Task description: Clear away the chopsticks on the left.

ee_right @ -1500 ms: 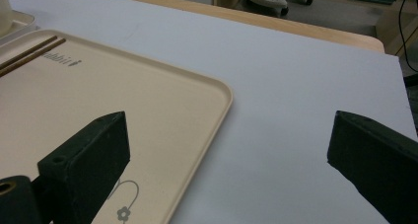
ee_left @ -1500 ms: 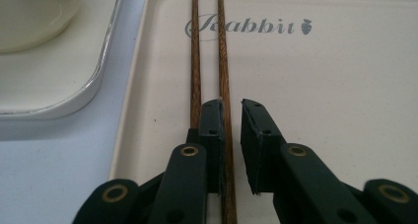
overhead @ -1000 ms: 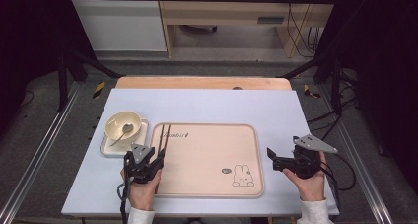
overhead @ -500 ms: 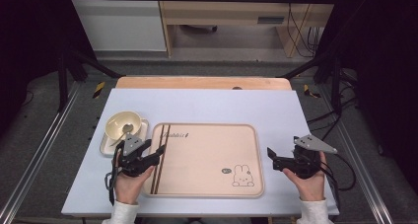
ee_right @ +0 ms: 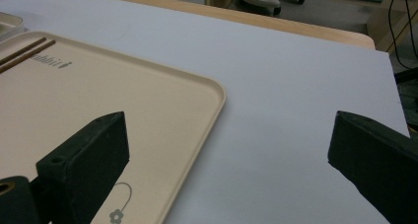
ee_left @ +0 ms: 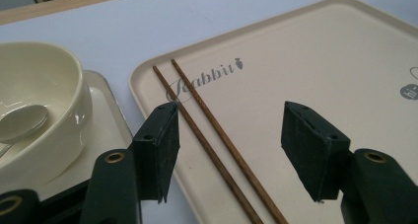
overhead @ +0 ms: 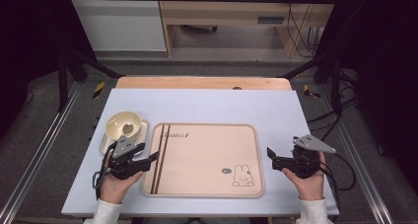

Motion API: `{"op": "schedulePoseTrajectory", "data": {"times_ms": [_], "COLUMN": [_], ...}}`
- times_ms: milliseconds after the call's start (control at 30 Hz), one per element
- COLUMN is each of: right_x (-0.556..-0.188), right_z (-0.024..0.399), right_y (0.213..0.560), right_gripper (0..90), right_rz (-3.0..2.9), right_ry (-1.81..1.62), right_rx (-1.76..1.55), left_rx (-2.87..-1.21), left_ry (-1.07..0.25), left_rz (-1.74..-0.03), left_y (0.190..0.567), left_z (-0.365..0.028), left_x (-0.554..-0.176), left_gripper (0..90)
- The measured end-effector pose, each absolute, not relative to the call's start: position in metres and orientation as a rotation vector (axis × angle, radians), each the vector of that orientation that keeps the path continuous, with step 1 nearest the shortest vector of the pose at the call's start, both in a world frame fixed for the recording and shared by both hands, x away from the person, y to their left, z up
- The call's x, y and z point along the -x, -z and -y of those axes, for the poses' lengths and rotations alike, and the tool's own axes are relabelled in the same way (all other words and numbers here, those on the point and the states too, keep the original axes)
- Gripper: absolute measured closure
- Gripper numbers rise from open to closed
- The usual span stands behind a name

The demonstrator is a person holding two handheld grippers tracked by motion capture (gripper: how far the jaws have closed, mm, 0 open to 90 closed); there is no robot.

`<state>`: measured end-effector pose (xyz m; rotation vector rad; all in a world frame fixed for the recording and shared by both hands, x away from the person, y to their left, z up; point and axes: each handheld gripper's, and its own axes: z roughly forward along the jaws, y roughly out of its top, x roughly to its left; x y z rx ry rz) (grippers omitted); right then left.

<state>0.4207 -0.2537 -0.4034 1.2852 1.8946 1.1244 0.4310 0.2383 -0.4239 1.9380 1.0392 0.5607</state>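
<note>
One white table [overhead: 207,103] carries everything, and both grippers sit over its near edge. On it lies one beige tray [overhead: 212,150] with a rabbit drawing, between the two grippers: to the right of the left gripper [overhead: 148,160] and to the left of the right gripper [overhead: 270,154].

Beyond the left gripper, and slightly to its left, stands one small cream dish [overhead: 109,144], just beside the tray's left rim. One cream bowl [overhead: 123,124] sits on that dish, and in the left gripper view one metal spoon [ee_left: 22,123] rests inside the bowl.

Two brown chopsticks [ee_left: 217,145] lie side by side on the left strip of the tray, parallel to its left rim. In the left gripper view they run straight ahead through the gap between the jaws, below them and touching neither pad. The left gripper's jaws have just been opening and now stand apart, with nothing pressed between them.

The right gripper hovers just off the tray's right rim, near the rabbit corner. Its jaws are spread wide and hold nothing; in the right gripper view the tray's corner and the bare table lie between them.
</note>
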Motion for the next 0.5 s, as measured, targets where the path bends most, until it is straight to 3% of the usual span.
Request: {"op": "schedulePoseTrajectory", "data": {"times_ms": [500], "right_x": [-0.422], "right_z": [0.254], "right_y": [0.407], "right_gripper": [2.4], "right_rz": [-1.896], "right_ry": [-1.114], "right_rx": [-1.307], "left_rx": [-1.979], "left_ry": [-0.577], "left_rz": [-1.0], "left_y": [0.432], "left_z": [-0.272], "left_x": [-0.418], "left_gripper": [36.8]}}
